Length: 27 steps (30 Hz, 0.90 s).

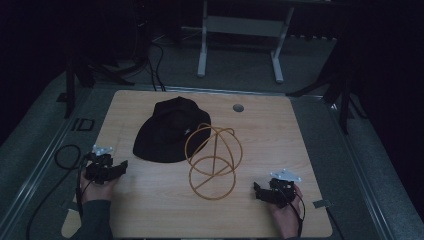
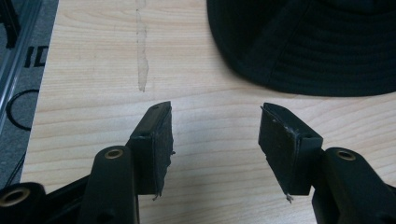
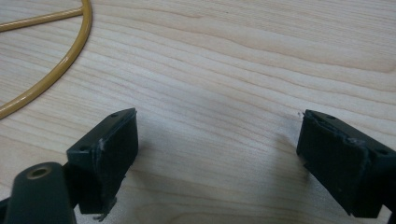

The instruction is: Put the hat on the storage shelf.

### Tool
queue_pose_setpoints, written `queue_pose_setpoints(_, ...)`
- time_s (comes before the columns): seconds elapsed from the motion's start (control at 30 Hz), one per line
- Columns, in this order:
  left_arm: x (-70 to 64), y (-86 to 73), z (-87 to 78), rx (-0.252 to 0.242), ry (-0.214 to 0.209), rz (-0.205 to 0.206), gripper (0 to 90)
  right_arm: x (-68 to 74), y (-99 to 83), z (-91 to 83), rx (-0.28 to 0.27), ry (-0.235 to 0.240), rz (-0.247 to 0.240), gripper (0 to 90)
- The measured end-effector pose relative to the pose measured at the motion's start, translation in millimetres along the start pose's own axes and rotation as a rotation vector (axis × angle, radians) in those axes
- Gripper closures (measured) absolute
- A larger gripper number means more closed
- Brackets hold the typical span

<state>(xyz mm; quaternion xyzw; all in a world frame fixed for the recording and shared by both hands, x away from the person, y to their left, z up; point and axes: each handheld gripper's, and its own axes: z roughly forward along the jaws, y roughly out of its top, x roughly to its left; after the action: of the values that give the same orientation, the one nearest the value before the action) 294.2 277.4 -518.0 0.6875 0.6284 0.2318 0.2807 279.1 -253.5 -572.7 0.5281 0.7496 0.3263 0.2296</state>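
Note:
A black bucket hat (image 1: 172, 131) lies flat on the wooden table (image 1: 280, 130), left of centre. Just right of it stands a gold wire stand (image 1: 214, 161) built of hoops, its round base ring on the table. My left gripper (image 1: 121, 166) rests near the table's left edge, open, with bare wood between its pads (image 2: 154, 144); the hat's brim (image 2: 317, 51) lies ahead of it to the right. My right gripper (image 1: 257, 190) sits low at the front right, open, nothing between its jaws. An arc of the stand's gold ring (image 3: 56, 70) curves past at upper left.
A grey grommet hole (image 1: 238, 107) sits in the table's back edge. A pale smear (image 2: 142, 56) marks the wood ahead of the left gripper. A black cable loop (image 1: 67, 156) lies on the floor at left. White desk legs (image 1: 202, 45) stand beyond the table.

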Motion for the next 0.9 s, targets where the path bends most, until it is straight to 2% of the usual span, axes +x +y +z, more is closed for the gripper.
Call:
queue_pose_setpoints(0.17,-2.5,6.9,-2.0,0.005,-0.025,0.005,45.3,0.1,0.0,0.0,0.0,0.0,0.001,12.5)
queue_pose_setpoints(0.27,-5.1,15.9,-5.0,0.008,-0.033,0.017,45.3,0.1,0.0,0.0,0.0,0.0,0.001,12.5)
queue_pose_setpoints(0.4,-8.1,26.5,-5.4,0.017,-0.047,0.011,44.7,0.2,0.1,-0.1,0.0,0.0,0.003,12.5)
queue_pose_setpoints(0.6,-13.6,40.6,-7.4,0.012,-0.052,0.005,44.7,0.2,0.1,-0.1,0.0,0.0,0.003,12.5)
queue_pose_setpoints(0.77,-21.5,53.7,-7.0,0.03,-0.046,0.036,44.9,0.2,0.1,-0.1,0.0,0.0,0.003,12.5)
queue_pose_setpoints(0.9,-23.4,62.7,-7.8,0.031,-0.049,0.031,44.8,0.2,0.1,-0.1,0.0,0.0,0.003,12.5)
